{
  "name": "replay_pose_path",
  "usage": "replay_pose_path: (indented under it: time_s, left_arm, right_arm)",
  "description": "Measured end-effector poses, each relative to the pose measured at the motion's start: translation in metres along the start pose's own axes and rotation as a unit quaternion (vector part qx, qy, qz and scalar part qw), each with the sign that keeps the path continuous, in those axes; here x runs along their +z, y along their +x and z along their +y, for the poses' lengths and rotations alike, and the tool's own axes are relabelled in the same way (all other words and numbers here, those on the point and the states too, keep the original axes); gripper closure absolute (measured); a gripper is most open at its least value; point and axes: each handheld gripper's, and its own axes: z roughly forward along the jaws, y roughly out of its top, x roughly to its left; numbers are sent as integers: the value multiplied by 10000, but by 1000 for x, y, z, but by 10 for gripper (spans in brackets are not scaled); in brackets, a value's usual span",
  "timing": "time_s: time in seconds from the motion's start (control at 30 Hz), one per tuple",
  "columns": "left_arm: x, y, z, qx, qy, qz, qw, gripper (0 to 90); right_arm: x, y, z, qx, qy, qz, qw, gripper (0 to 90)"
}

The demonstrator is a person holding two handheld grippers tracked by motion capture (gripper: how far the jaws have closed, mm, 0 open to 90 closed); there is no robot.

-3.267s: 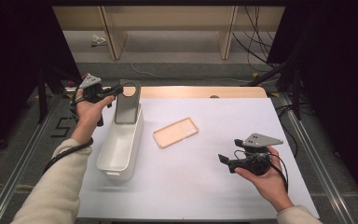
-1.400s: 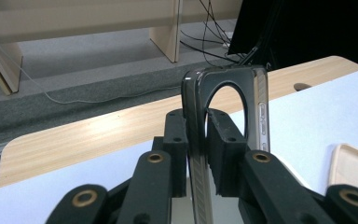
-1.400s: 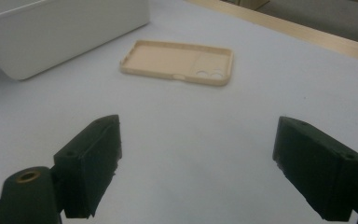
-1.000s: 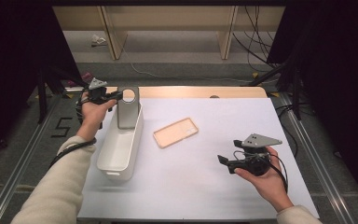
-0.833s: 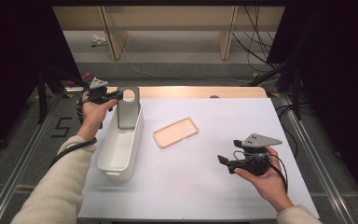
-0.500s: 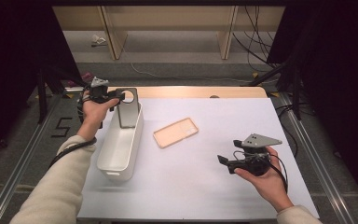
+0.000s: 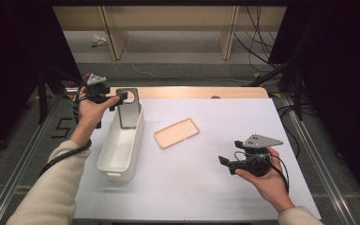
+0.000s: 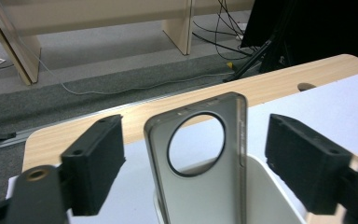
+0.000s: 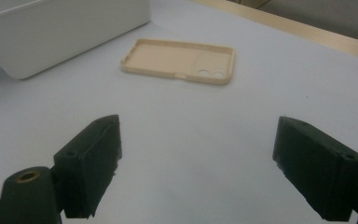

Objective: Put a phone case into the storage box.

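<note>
Grey case (image 7: 128, 109) — upright in bin (image 7: 120, 151)

The high view looked forward and down from above the person's side, taking in the whole tabletop (image 7: 225, 187) and the floor beyond. The left gripper view sat low at the far left corner, facing right across the far edge, very close to the grey case (image 8: 200, 172) standing in the bin (image 8: 270, 196). The right gripper view rode low over the near right part, facing left and far. It shared the tan case (image 9: 182, 60) and the bin's wall (image 9: 60, 32) with the high view.
</note>
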Motion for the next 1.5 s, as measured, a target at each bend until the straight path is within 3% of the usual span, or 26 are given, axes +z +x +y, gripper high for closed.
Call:
replay_pose_path:
  time_s: [0.17, 0.3, 0.43, 0.73, 0.83, 1.13, 1.3, 1.33, 1.5]
  left_arm:
    - [-20, -13, -9, -54, -149, -130, 9998, 126]
    - [-31, -24, -24, -118, -8, -361, 9993, 51]
    - [-44, -34, -38, -27, -21, -475, 9989, 5]
    - [-77, -57, -65, 75, -330, -786, 9963, 0]
    - [-84, -65, -77, 126, -319, -912, 9952, 0]
    - [-97, -84, -98, 342, -232, -1135, 9927, 0]
    - [-99, -85, -101, 217, -168, -1088, 9937, 2]
    - [-98, -83, -100, 301, -233, -1125, 9929, 2]
    - [-98, -82, -100, 283, -238, -1093, 9933, 3]
  right_arm:
    - [1, 0, 0, 12, -5, 1, 10000, 162]
    - [1, 1, 1, 19, -15, 8, 10000, 162]
    - [1, 1, 1, 38, -24, 11, 10000, 162]
    - [4, 1, 3, 48, -36, 21, 10000, 162]
    - [4, 1, 4, 36, -43, 26, 10000, 162]
    - [5, 2, 4, 16, -54, 36, 10000, 162]
    - [4, 2, 5, 6, -66, 27, 10000, 162]
    - [4, 2, 5, 4, -67, 30, 10000, 162]
    - [4, 2, 4, 9, -67, 40, 10000, 162]
